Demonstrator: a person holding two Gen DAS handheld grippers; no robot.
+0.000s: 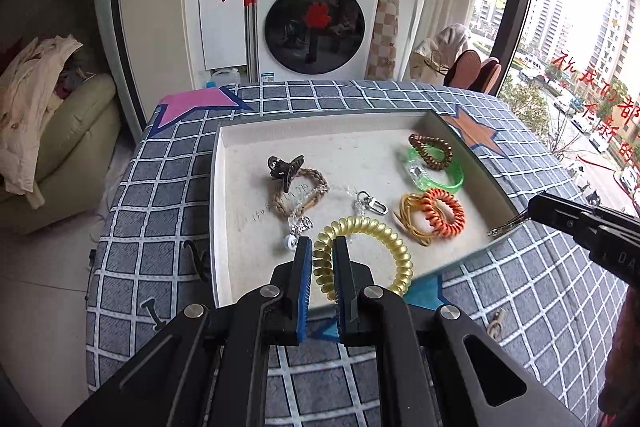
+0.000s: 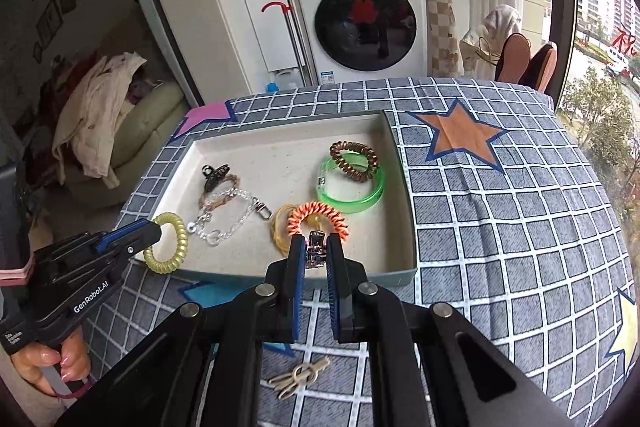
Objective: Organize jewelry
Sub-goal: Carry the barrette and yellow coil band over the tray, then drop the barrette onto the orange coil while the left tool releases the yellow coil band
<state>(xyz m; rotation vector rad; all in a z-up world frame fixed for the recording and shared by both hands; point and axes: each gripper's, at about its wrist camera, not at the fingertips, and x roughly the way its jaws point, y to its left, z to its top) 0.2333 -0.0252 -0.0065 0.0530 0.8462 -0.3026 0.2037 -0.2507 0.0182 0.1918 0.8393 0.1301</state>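
Through the left wrist camera, your left gripper (image 1: 322, 251) is clenching the near-left arc of the yellow spiral hair tie (image 1: 364, 251), its two blue-padded fingers (image 1: 302, 259) pressing the coil from either side. The coil is lying across the front edge of the tray (image 1: 320, 131), partly overhanging the rim. Inside the tray you are looking at a dark claw clip (image 1: 285, 169) sitting on a braided tan bracelet (image 1: 304, 193), a silver chain with a clasp (image 1: 366, 203) beside them, an orange spiral tie (image 1: 442, 213) overlapping a yellow cord loop (image 1: 412, 223), and a brown spiral tie (image 1: 432, 151) resting on a green bangle (image 1: 438, 175). Your right gripper (image 1: 516, 217) is coming in from the right, holding a small metallic piece at the tray's right rim.

Through the right wrist camera, your right gripper (image 2: 316, 253) is grasping a small shiny metallic clip (image 2: 316, 247) between its pads, just over the tray's (image 2: 280, 143) front wall and near the orange spiral tie (image 2: 318, 219). The left gripper (image 2: 154, 227) is pinching the yellow spiral hair tie (image 2: 170, 243) at the tray's front-left corner. A pale knotted clip (image 2: 298, 377) is lying on the checked tablecloth (image 2: 500, 227), outside the tray and below your fingers.
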